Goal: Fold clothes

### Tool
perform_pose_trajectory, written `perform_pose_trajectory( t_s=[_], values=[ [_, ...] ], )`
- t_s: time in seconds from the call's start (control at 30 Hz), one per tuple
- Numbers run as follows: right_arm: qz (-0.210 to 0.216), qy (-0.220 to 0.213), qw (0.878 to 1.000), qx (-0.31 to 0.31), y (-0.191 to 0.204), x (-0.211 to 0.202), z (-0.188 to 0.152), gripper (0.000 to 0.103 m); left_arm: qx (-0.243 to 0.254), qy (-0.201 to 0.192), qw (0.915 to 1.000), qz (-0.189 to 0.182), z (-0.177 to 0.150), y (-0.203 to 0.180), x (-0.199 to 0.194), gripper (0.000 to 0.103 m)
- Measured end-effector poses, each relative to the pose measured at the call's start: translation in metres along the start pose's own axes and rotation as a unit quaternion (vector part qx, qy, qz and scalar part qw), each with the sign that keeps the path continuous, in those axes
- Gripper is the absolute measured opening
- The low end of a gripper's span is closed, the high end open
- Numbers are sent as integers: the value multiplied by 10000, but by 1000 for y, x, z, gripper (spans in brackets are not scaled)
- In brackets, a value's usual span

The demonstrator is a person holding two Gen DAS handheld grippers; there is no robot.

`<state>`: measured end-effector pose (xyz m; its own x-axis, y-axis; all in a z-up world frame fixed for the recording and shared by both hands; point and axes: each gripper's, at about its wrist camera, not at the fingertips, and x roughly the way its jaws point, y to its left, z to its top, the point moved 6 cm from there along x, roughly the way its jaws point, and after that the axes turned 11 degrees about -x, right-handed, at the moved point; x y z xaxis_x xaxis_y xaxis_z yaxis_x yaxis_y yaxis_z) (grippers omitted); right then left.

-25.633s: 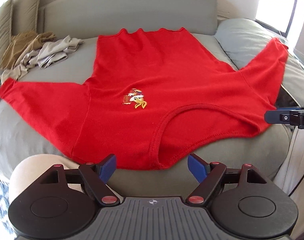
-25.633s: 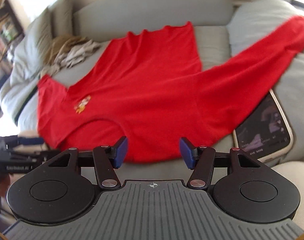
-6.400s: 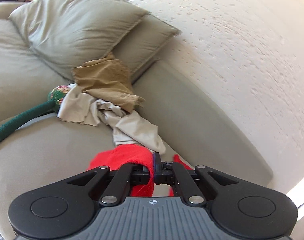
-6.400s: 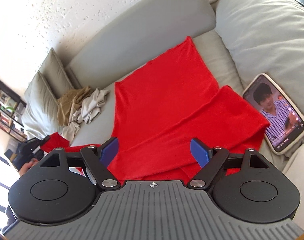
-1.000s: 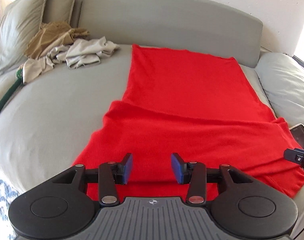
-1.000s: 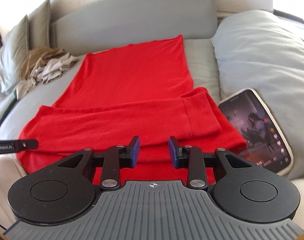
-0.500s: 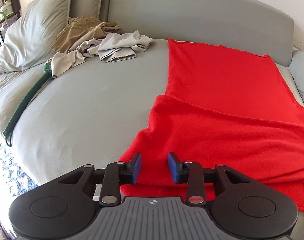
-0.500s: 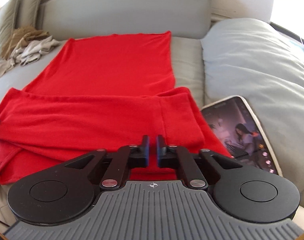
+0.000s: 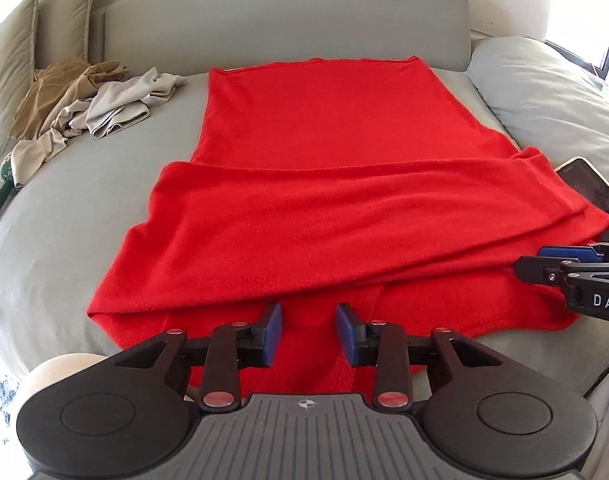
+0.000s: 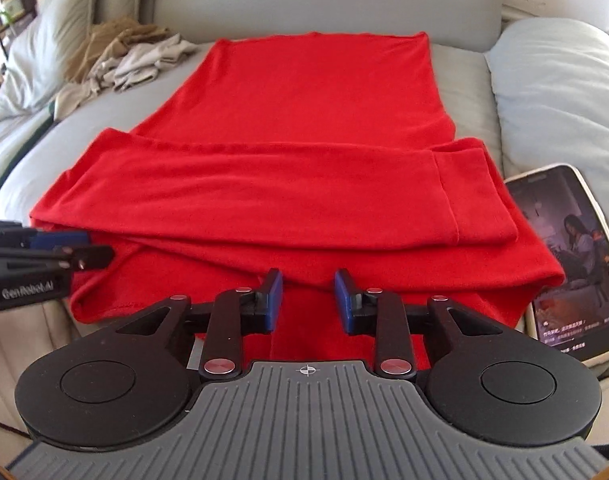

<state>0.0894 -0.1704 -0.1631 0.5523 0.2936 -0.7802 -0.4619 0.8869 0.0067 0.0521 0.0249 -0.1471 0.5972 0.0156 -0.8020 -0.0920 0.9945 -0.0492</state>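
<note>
Red garment (image 9: 324,140) lies flat on the grey sofa seat (image 9: 64,208), its far hem just short of the sofa backrest (image 9: 284,12). Both sleeves are folded across the body of the garment, forming a layered band across the half nearer the cameras; a sleeve cuff (image 10: 476,200) ends near the garment's right edge.

Left gripper (image 9: 308,330): blue-padded jaws partly open, a clear gap between them, hovering over the near-left edge of the garment; red fabric shows in the gap, but whether the pads touch it cannot be told. In the right wrist view the same gripper (image 10: 76,248) appears side-on at the garment's left edge, its body printed "GenRobot.AI".

Right gripper (image 10: 308,300): jaws opening, about as far apart as the left pair, above the near edge of the garment with red fabric visible in the gap and the pads not pressing on it. In the left wrist view it (image 9: 544,260) enters from the right of the garment; the letters "DAS" are legible on its body, the remainder cut off by the frame.

Phone (image 10: 564,256), to the right of the garment and touching its edge, lies face up with a lit screen showing a video of a seated person; the on-screen caption text is too small to read. Crumpled tan and beige clothes (image 9: 92,96) lie well left of the garment's far end, beside cushions (image 9: 8,56). A grey pillow (image 10: 564,92) lies right of the garment.
</note>
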Motion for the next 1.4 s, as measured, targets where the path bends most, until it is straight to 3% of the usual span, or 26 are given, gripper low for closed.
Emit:
perform_pose_trajectory(
  t_s=[0.1, 0.23, 0.3, 0.43, 0.5, 0.6, 0.8, 0.87, 0.93, 1.13, 1.23, 1.27, 1.4],
  values=[
    [130, 247, 9996, 33, 3, -11, -8, 33, 61, 336, 9994, -97, -8, 3, -8, 26],
    [142, 559, 9983, -6, 7, -31, -24, 33, -329, 982, 9933, -507, -30, 12, -21, 31],
    [63, 643, 9979, 42, 10, -41, -29, 36, -315, 703, 9956, -534, -33, 14, -35, 32],
    [-272, 2, 9996, -91, 9, -68, -17, 39, -437, -19, 9979, -476, -15, 19, -54, 42],
    [-292, -78, 9995, -80, 8, -67, -10, 40, -555, -215, 9974, -408, -3, 21, -53, 45],
    [-249, 15, 9997, -29, 5, -51, -5, 40, -578, 19, 9981, -219, 3, 20, -31, 46],
    [-187, 394, 9990, -83, 7, -25, -19, 41, -785, 781, 9930, -419, -27, 18, -10, 47],
    [30, 459, 9989, -58, 10, -30, -21, 42, -751, 1004, 9909, -484, -34, 18, -10, 46],
    [307, 502, 9983, 6, 14, -37, -23, 42, -605, 973, 9925, -434, -34, 19, -15, 46],
    [448, -294, 9984, 160, 12, -77, -4, 48, -405, 282, 9974, -531, -10, 19, -54, 48],
    [397, -783, 9954, 371, 7, -97, 13, 53, -481, -145, 9982, -330, 6, 19, -66, 49],
    [370, -909, 9945, 376, 7, -102, 18, 58, -513, -231, 9980, -301, 11, 19, -69, 49],
    [258, -1411, 9889, 398, 9, -123, 38, 60, -697, -373, 9961, -384, 25, 19, -74, 50]
  ],
)
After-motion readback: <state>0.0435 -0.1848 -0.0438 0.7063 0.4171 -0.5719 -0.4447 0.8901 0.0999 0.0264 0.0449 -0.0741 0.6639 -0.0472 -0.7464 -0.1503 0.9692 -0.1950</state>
